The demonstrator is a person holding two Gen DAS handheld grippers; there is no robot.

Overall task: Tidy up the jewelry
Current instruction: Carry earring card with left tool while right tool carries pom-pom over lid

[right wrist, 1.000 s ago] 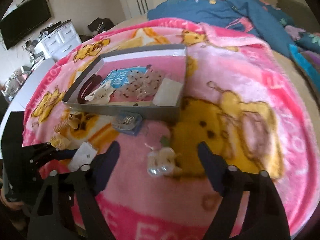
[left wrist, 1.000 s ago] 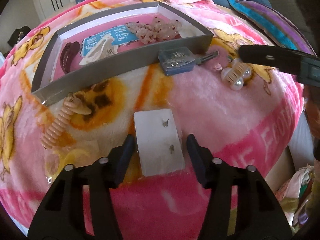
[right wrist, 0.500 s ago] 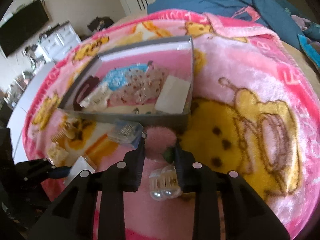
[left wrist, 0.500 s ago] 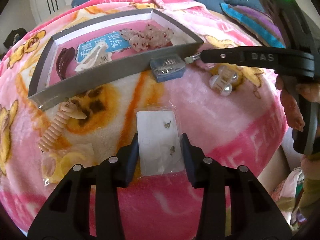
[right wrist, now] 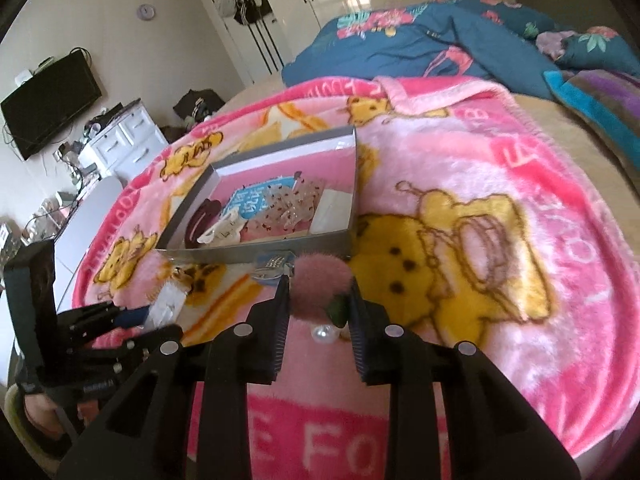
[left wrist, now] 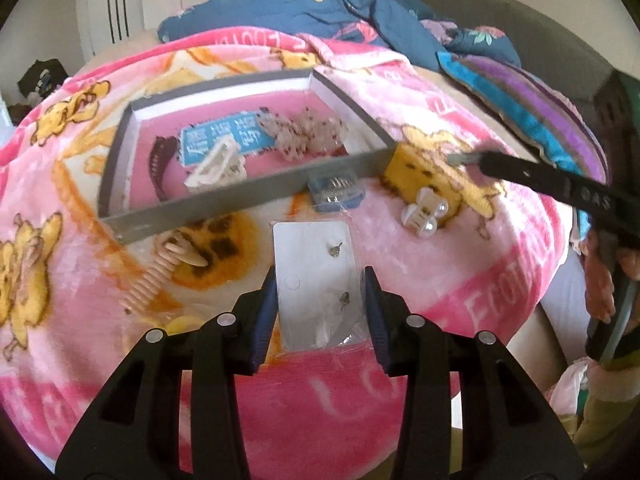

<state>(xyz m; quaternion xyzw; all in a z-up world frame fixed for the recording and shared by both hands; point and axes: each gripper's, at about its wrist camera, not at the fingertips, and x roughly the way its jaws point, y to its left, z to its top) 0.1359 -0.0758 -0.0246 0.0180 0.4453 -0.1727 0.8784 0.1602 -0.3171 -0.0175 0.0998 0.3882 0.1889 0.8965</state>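
My left gripper (left wrist: 320, 296) is shut on a white earring card in a clear sleeve (left wrist: 316, 280) and holds it lifted above the pink blanket. My right gripper (right wrist: 318, 300) is shut on a fluffy pink pom-pom with a green leaf (right wrist: 320, 288), raised above a pearl hair clip (right wrist: 326, 334). The grey tray (left wrist: 240, 204) lies ahead and holds a blue card (left wrist: 224, 140), a white clip (left wrist: 214, 162), a dark clip (left wrist: 158, 160) and speckled clear pieces (left wrist: 304, 132). The tray also shows in the right wrist view (right wrist: 264, 254).
A blue box (left wrist: 336, 192) leans at the tray's front wall. A pearl clip (left wrist: 424, 212) lies right of it. A peach coil hair tie and claw (left wrist: 168, 264) lie left. Blue and striped quilts (left wrist: 360, 12) are heaped behind. The right gripper's arm (left wrist: 560, 188) crosses at right.
Both grippers closed from open. The left one shut on the earring card and lifted it. The right one shut on the pink pom-pom and raised it off the blanket.
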